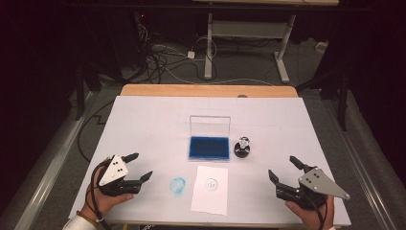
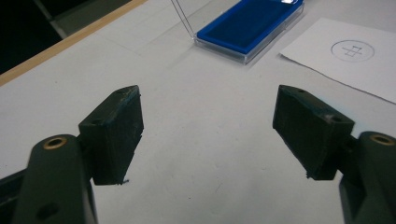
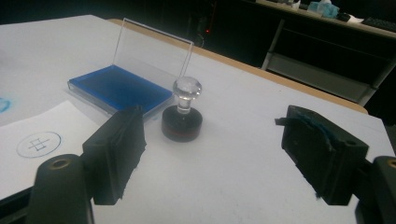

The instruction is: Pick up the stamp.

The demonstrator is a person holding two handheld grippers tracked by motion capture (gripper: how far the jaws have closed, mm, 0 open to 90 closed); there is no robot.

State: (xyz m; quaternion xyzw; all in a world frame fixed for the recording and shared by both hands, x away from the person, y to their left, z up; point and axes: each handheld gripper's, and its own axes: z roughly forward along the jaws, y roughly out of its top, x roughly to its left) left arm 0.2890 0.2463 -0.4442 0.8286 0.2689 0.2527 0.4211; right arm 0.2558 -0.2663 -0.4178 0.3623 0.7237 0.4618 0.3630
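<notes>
Your left gripper (image 1: pixel 136 166) and right gripper (image 1: pixel 282 168) rest near the bench's front corners, jaws spread, empty. The stamp (image 1: pixel 242 147) stands mid-bench beside the opened ink pad (image 1: pixel 208 147), probably ready for inking; stamped paper (image 1: pixel 210 189) lies at the front edge

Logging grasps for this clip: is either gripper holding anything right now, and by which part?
Nothing is held. The left gripper and right gripper both stand open over bare table, jaws apart; the stamp stands untouched beside the ink pad.

Each black hand-held gripper (image 1: pixel 140 166) carries a screwed grey triangular plate
</notes>
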